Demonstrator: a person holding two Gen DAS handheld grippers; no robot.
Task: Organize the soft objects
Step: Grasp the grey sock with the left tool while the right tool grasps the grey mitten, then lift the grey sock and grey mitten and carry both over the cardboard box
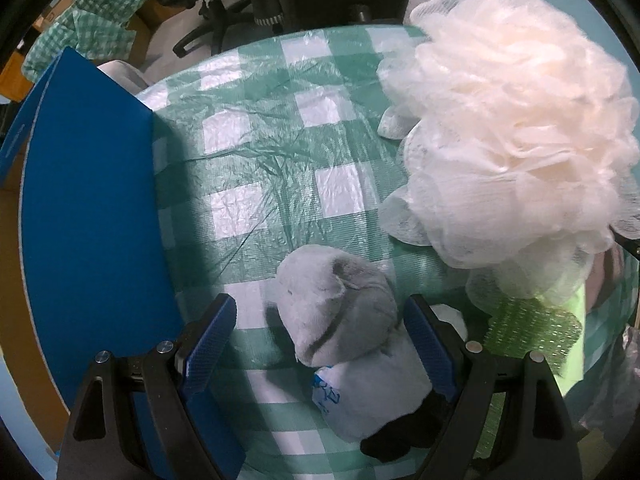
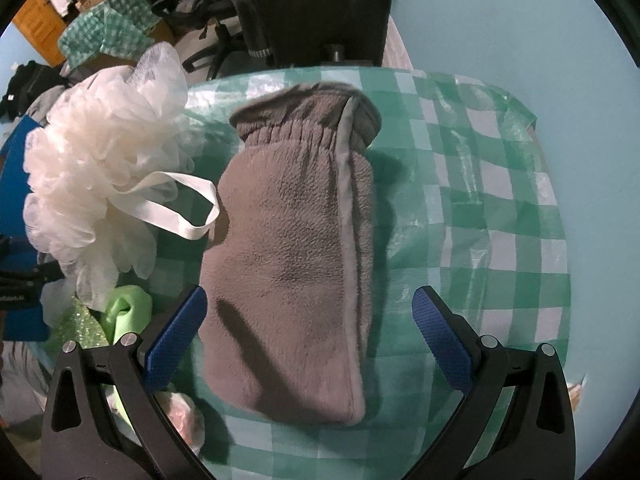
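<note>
In the left wrist view, the left gripper (image 1: 320,344) stands spread wide around a small grey plush toy (image 1: 340,312) lying on the checked tablecloth (image 1: 256,148), not yet gripped; a cream bath pouf (image 1: 512,120) sits beside it. In the right wrist view, the right gripper (image 2: 310,332) is likewise released, straddling a grey fleece mitten (image 2: 292,260) flat on the cloth. Judging by this, sorting has barely begun, with every soft item loose.

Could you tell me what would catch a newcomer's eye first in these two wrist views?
In the left wrist view, the big cream mesh bath pouf fills the upper right above the green checked tablecloth, with a small grey and white plush toy lying between the open left tongs. In the right wrist view, a grey fleece mitten lies lengthwise ahead of the open right tongs, the pouf to its left.
</note>
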